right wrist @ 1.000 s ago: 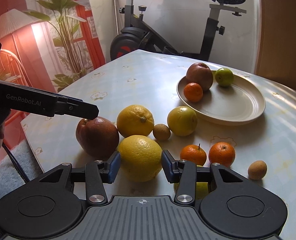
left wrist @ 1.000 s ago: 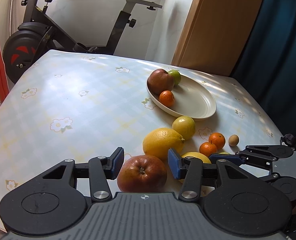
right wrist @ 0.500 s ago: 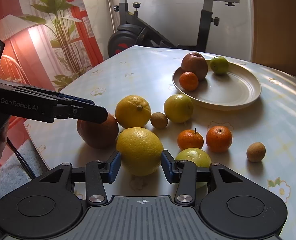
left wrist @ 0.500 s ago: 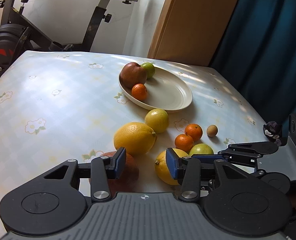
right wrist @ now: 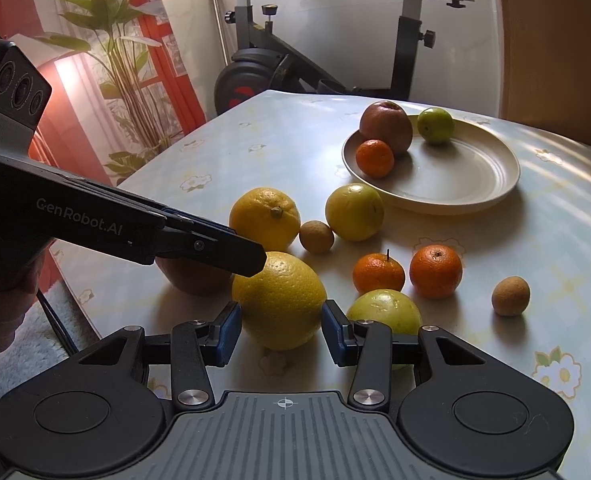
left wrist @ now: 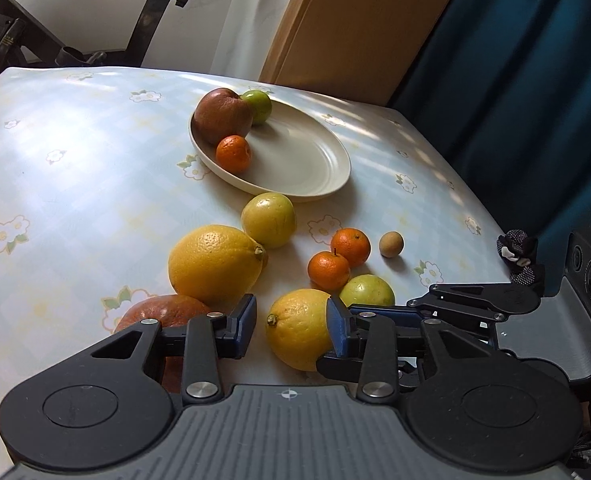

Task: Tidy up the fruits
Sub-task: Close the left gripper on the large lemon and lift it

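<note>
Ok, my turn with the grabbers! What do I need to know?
Left gripper: jaws closing by the near lemon, not gripping it.
Right gripper: jaws flank that lemon; grip unclear.
Done: apple, green fruit and tangerine sit on the plate.
Left: all other fruit on the table goes to the plate.

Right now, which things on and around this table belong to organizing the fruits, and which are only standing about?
Job: plate, three fruits already on it, two lemons, red apple, two loose mandarins, two yellow-green fruits, two small brown fruits.

Lying about: exercise bike, leafy plant, blue curtain, wooden panel.
</note>
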`<action>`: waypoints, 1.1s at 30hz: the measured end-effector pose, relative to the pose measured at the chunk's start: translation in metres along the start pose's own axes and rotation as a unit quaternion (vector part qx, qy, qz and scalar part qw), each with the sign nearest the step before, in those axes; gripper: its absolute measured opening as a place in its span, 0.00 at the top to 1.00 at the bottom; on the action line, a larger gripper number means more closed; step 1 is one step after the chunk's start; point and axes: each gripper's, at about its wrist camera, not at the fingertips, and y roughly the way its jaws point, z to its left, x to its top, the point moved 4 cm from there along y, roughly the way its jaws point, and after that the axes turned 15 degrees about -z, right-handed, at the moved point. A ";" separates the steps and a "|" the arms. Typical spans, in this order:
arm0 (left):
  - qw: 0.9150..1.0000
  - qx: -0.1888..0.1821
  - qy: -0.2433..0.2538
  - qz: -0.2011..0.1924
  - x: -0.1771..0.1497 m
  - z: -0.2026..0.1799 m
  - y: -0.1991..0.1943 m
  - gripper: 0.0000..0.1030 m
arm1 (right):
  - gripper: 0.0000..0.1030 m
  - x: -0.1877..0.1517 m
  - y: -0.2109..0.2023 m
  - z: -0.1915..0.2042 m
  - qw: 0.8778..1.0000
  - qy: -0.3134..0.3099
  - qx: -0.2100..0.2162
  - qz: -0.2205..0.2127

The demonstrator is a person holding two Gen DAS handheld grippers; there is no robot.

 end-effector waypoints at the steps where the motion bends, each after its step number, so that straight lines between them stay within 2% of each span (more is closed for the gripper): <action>1: 1.000 -0.007 -0.006 0.007 -0.001 0.001 0.004 0.61 | 0.61 0.000 0.000 0.000 1.000 0.001 0.000 0.000; 7: 0.999 -0.026 -0.037 0.015 -0.003 0.008 0.012 0.60 | 0.61 0.000 0.000 -0.004 1.000 0.007 0.000 -0.002; 14: 0.999 -0.027 -0.037 0.015 -0.002 0.008 0.014 0.60 | 0.60 -0.004 0.000 -0.002 1.000 0.005 -0.004 0.010; 22: 0.999 -0.027 -0.039 0.014 0.000 0.008 0.014 0.60 | 0.59 -0.012 0.009 -0.009 0.999 0.038 0.003 0.014; 33: 0.999 -0.023 -0.035 0.010 0.000 0.008 0.015 0.60 | 0.58 -0.016 0.017 0.000 1.000 0.001 -0.015 0.012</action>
